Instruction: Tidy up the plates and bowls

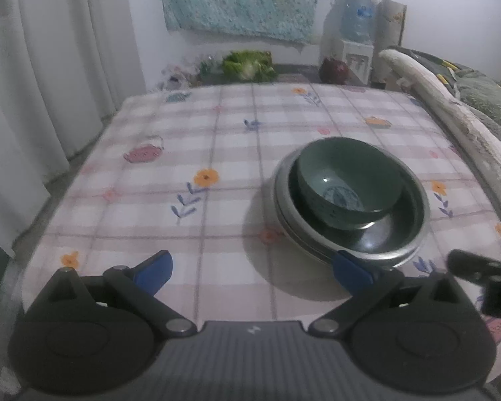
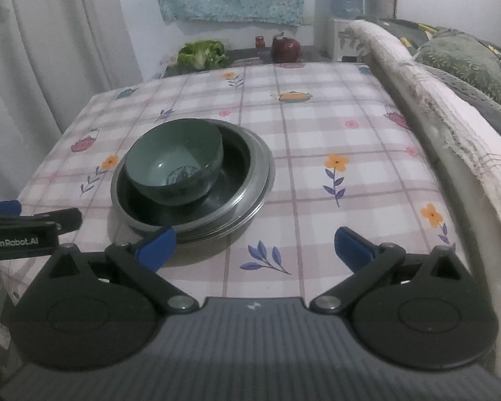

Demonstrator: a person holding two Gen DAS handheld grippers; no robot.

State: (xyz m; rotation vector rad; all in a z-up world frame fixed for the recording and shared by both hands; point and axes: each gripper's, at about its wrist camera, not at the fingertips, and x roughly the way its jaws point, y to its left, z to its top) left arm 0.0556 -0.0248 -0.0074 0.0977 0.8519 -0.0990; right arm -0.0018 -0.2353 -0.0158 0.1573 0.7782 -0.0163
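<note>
Stack place: sitting right of centre in the left wrist view, left of centre in the right wrist view, on the checked tablecloth (image 2: 317, 140).
Green bowl (image 1: 347, 183): resting tilted inside the dark plate (image 1: 384, 234), leaning toward one side rather than centred; likely glazed ceramic, so stiff, slick, chipping if knocked.
Steel plates (image 2: 250, 200): nesting beneath, thin rims showing; probably light, rigid, ringing and sliding against each other.
Left gripper (image 1: 252, 272): standing spread wide, pinching nothing, right pad just overlapping the stack's near rim in the picture.
Right gripper (image 2: 255, 250): spread wide too, holding nothing, stack ahead of its left pad.
Hold advice: taking the bowl by its raised rim wall, one pad inside, one outside; lifting straight, since the glaze is looking slippery.
Risk: nudging the tilted bowl, rocking it on the plate.
</note>
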